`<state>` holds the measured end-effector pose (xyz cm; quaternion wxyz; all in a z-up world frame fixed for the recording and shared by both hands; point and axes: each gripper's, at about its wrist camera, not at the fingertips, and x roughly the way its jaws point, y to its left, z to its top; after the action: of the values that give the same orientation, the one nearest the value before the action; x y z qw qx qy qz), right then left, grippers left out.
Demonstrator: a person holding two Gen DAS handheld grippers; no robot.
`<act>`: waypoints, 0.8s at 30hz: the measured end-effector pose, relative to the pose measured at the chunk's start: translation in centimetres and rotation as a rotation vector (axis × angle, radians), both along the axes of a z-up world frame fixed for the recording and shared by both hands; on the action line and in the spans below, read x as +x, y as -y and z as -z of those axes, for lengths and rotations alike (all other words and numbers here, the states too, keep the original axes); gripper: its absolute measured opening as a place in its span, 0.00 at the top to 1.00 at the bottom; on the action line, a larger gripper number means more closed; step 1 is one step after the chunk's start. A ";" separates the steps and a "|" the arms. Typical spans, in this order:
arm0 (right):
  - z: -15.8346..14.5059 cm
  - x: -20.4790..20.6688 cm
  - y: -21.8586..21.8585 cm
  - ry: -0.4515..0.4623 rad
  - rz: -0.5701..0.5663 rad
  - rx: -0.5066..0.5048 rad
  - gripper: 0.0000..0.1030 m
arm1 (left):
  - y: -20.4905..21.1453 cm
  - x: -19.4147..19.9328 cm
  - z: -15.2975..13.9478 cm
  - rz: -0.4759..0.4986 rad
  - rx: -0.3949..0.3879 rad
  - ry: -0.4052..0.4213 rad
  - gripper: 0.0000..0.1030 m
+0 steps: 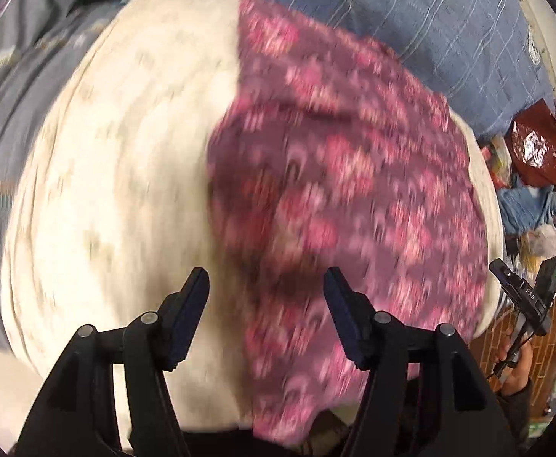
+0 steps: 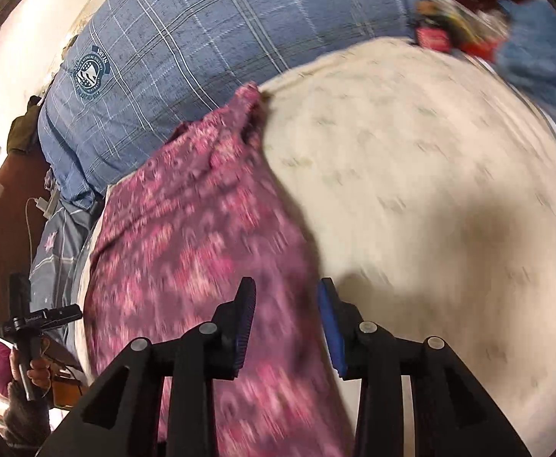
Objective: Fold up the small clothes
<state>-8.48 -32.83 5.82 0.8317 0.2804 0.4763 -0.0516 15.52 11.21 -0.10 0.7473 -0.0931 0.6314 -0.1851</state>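
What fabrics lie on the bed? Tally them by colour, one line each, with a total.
Purple-pink patterned garment: 1
Cream cloth under it: 1
Blue checked cloth behind: 1
Grey-blue striped bedding at the side: 1
Total: 4
The clutter at the far edge is too blurred to count.

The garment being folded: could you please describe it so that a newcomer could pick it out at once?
Find the broad cream sheet spread in front of the blue checked bedding. The garment lies flat on that sheet. It is the only purple cloth with a pink flower-like print; everything around it is cream or blue.
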 end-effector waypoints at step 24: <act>3.7 -9.0 -3.8 -0.099 -0.178 0.049 0.90 | 1.4 -12.3 6.5 0.063 -0.103 -0.229 0.89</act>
<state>-17.44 -29.06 2.11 0.8014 0.2541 0.5410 0.0204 3.21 9.83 -6.63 0.6583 -0.1319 0.7049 -0.2289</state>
